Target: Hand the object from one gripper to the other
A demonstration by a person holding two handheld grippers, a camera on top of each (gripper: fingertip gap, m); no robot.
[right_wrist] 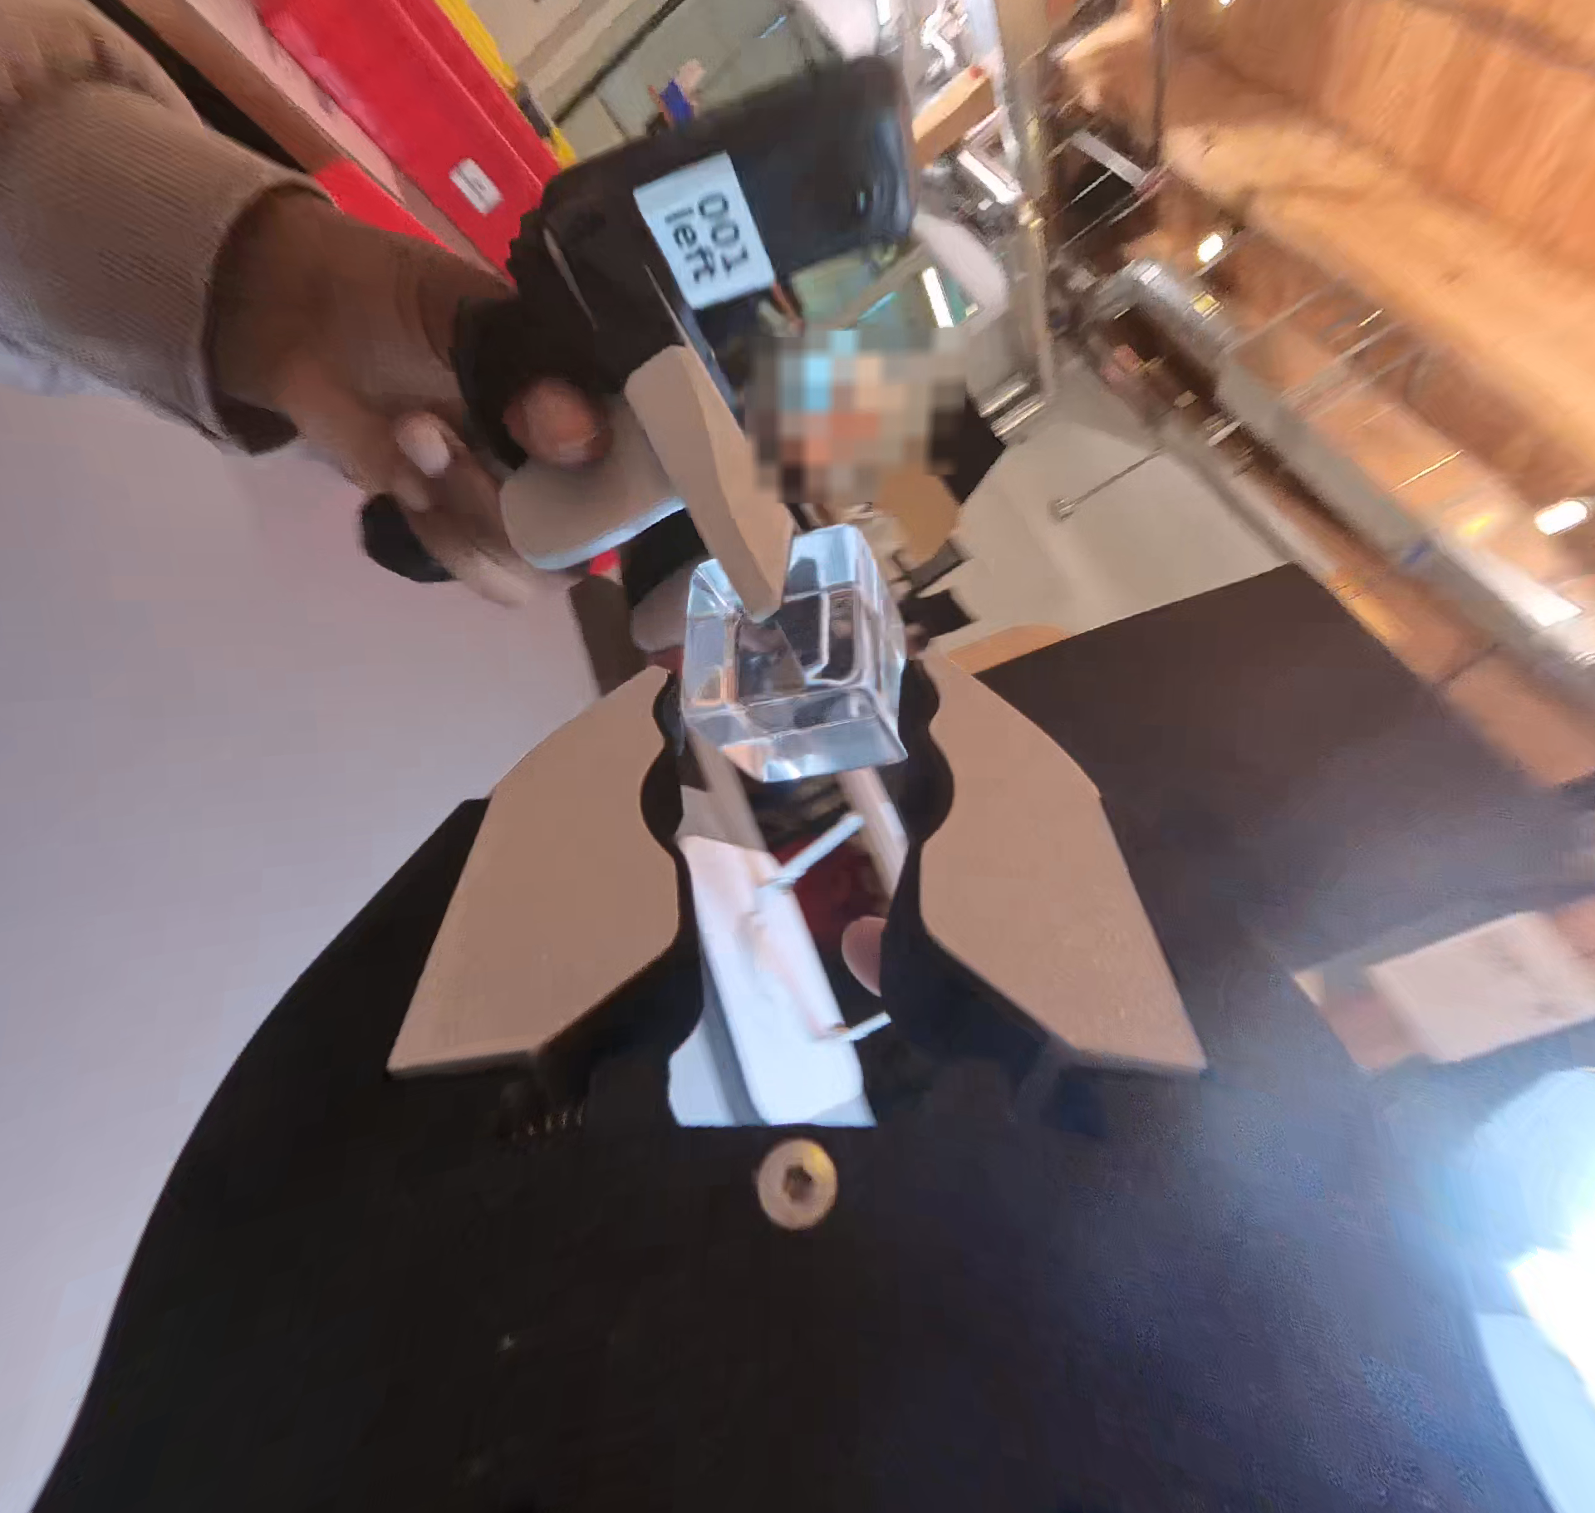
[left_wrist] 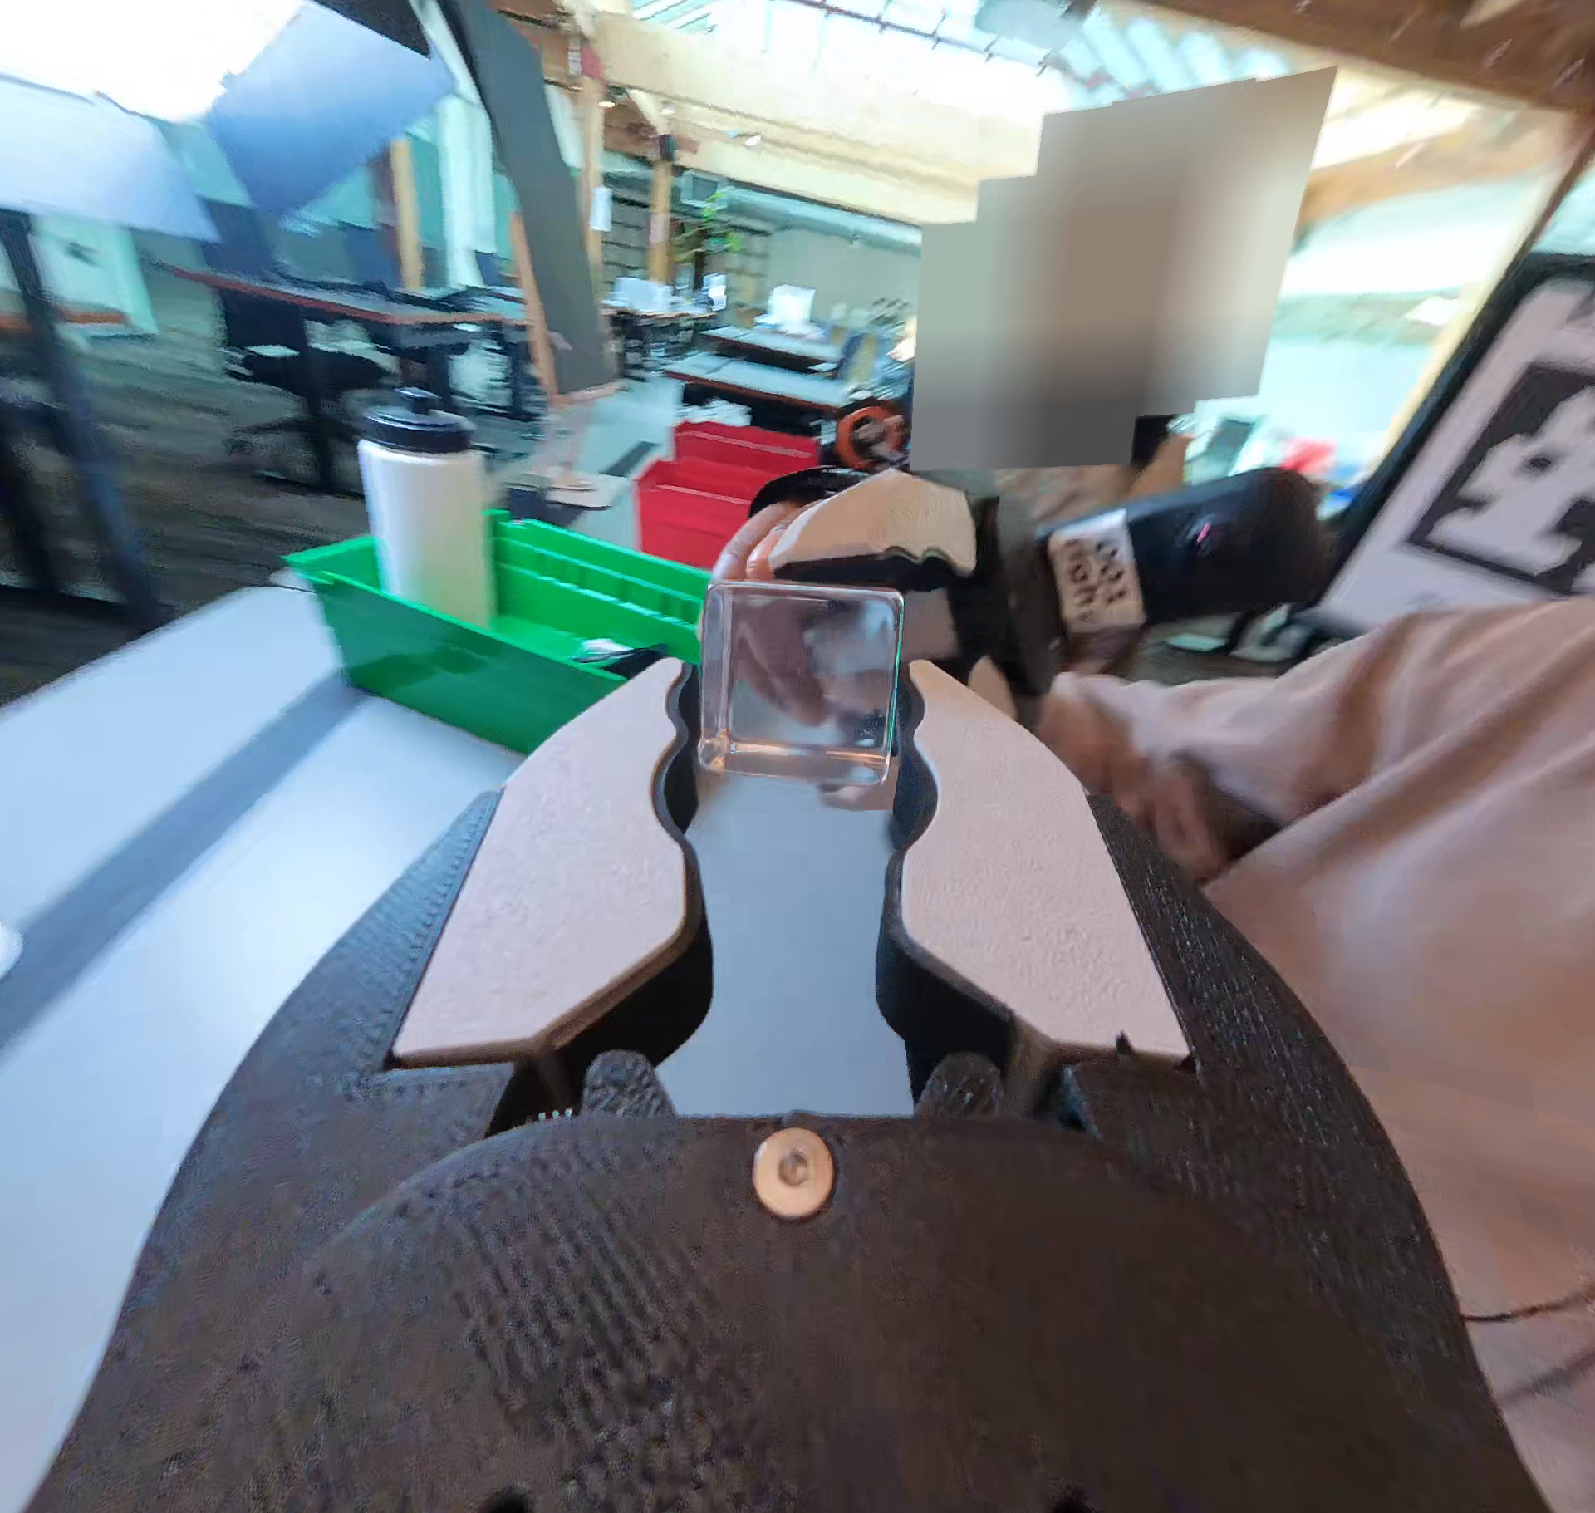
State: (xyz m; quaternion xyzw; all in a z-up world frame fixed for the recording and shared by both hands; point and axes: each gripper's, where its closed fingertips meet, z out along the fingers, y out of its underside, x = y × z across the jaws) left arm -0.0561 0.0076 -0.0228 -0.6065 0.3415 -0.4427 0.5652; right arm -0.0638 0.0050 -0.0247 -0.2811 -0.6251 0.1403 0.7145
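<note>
A clear cube (left_wrist: 803,682) is held up in the air between both grippers. My left gripper (left_wrist: 798,695) is shut on the cube, with a pad against each side. In the right wrist view the cube (right_wrist: 803,695) sits between the tips of my right gripper (right_wrist: 798,695), whose pads press its two sides. The left gripper (right_wrist: 742,539) comes in from above there, with one fingertip (right_wrist: 759,600) on the cube's upper face. In the left wrist view the right gripper (left_wrist: 863,539) reaches in from behind, one finger just over the cube's top.
A green bin (left_wrist: 483,651) with a white bottle (left_wrist: 427,505) in it stands on the grey table (left_wrist: 173,781) at the left. A red bin (left_wrist: 716,487) stands behind it. A person's sleeved arm (left_wrist: 1338,781) fills the right side. Red crates (right_wrist: 388,64) stand at the upper left. The tips of both grippers are at nearly the same place.
</note>
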